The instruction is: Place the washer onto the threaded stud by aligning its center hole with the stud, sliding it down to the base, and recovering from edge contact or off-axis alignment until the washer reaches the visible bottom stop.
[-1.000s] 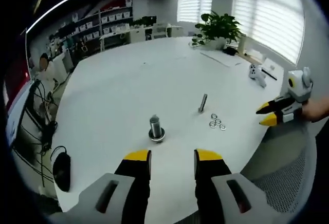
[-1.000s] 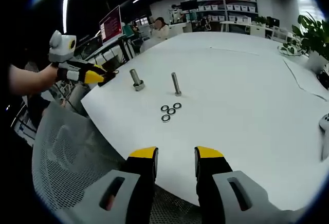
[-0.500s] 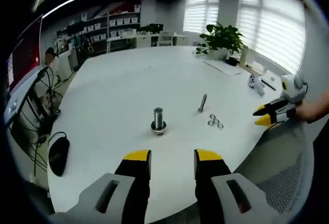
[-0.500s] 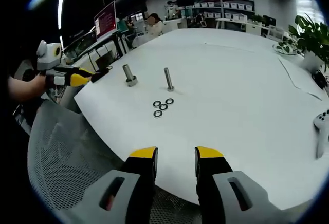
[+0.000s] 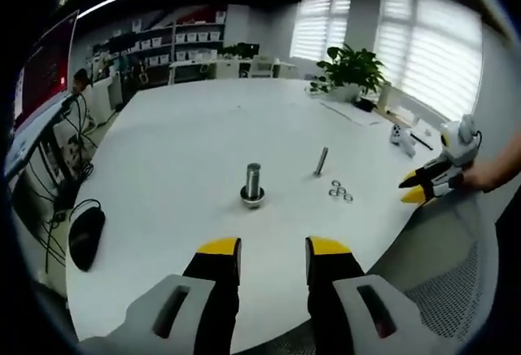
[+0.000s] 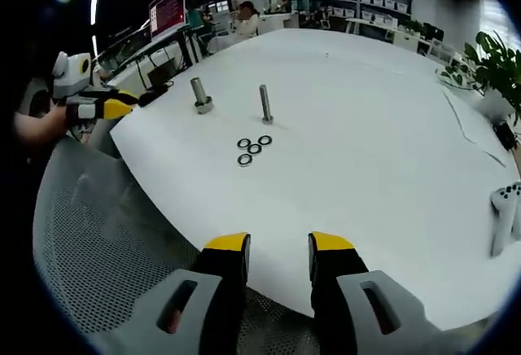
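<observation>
Washers beside threaded stud, white table

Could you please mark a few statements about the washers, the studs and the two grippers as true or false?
1. The washers lie loose on the white table. True.
2. A washer already sits on the thin stud. False: nothing can be seen on it, and the washers lie beside it on the table.
3. The right gripper holds a washer. False: its jaws are open with nothing between them.
4. The left gripper has open jaws with nothing between them. True.
5. The thick stud stands upright on the table. True.
</observation>
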The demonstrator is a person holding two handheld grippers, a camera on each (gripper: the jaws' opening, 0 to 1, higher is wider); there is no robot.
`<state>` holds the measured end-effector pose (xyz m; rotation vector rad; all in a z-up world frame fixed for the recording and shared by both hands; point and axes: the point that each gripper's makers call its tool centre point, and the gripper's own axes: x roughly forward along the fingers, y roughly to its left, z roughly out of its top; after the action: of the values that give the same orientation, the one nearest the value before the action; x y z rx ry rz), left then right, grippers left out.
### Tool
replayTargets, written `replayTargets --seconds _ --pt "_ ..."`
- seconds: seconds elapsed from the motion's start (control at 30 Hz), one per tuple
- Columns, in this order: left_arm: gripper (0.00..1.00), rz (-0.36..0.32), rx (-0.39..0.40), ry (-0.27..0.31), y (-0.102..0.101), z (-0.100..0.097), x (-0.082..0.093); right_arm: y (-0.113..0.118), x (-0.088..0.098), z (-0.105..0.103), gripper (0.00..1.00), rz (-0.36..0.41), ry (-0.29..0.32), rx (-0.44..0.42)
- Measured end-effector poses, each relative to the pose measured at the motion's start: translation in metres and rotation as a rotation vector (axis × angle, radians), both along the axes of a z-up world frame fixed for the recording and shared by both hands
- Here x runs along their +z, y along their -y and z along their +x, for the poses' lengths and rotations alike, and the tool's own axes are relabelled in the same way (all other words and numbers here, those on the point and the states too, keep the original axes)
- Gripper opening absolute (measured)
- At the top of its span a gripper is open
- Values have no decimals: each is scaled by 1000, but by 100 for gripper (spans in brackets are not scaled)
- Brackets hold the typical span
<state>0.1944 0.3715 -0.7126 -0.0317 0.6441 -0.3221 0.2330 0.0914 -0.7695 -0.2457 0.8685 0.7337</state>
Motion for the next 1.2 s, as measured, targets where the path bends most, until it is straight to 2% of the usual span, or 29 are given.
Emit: replayTargets --seconds 0.43,0.53,0.63,0.73,0.87,0.97,1.2 --pt "29 -21 -44 11 13 1 -7 4 -2 0 31 -25 1 -7" --pt "29 -28 -41 -10 12 0 -12 4 -4 -1 31 -40 -6 0" --pt "28 -37 -41 2 13 0 -10 5 -6 -1 31 -50 -9 4" --pt "28 -24 -64 -23 16 -2 -17 5 -6 -2 31 -54 -10 4" --pt "28 -17 -97 -4 22 -4 -14 5 -5 -2 31 -55 -8 3" --pt "28 -10 -112 -21 24 -6 -18 6 -7 -2 31 -64 -10 2" --pt "28 -38 -81 -28 19 -4 -19 7 -7 -2 31 -73 -10 8"
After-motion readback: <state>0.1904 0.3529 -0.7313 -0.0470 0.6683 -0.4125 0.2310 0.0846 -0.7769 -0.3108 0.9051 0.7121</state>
